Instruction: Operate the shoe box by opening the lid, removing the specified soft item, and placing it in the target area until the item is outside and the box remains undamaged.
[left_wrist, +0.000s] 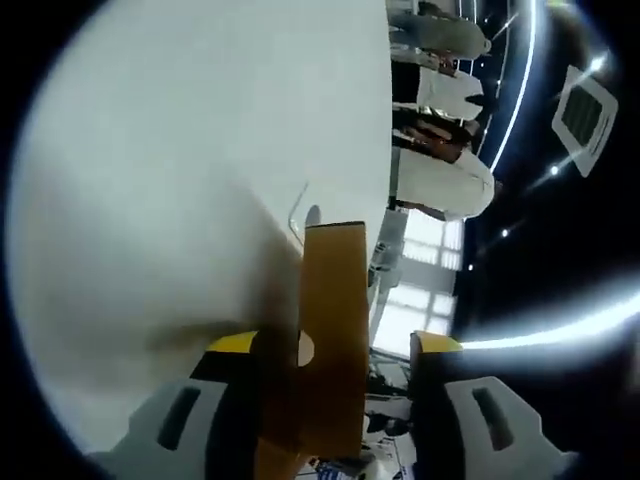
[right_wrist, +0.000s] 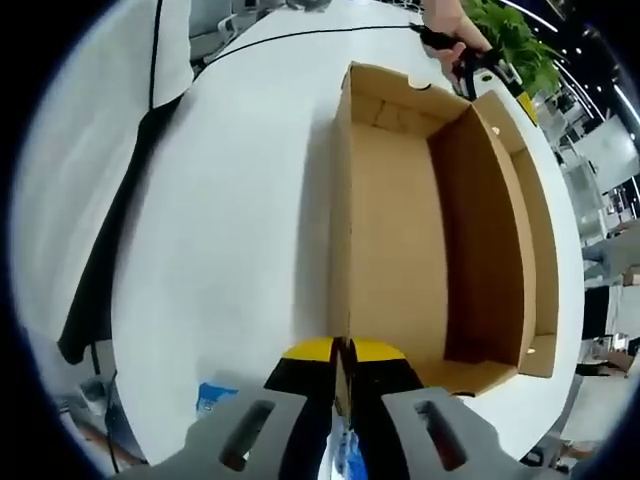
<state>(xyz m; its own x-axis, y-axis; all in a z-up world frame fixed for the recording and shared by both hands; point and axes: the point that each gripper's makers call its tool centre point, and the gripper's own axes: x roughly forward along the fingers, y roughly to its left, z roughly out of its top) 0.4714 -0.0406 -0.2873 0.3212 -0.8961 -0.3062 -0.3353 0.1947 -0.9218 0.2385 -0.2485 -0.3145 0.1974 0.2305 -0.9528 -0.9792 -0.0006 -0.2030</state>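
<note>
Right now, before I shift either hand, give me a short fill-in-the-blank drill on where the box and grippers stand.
1. The right gripper is shut on the cardboard box's ____.
2. The inside of the box looks ____.
3. The box stands on a ____ table.
4. In the left gripper view, the left gripper has a ____ panel between its jaws.

Missing words: wall; empty; white; cardboard

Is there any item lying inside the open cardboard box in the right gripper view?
No, the inside of the open cardboard box shows only bare brown floor and walls, with nothing lying in it.
</note>
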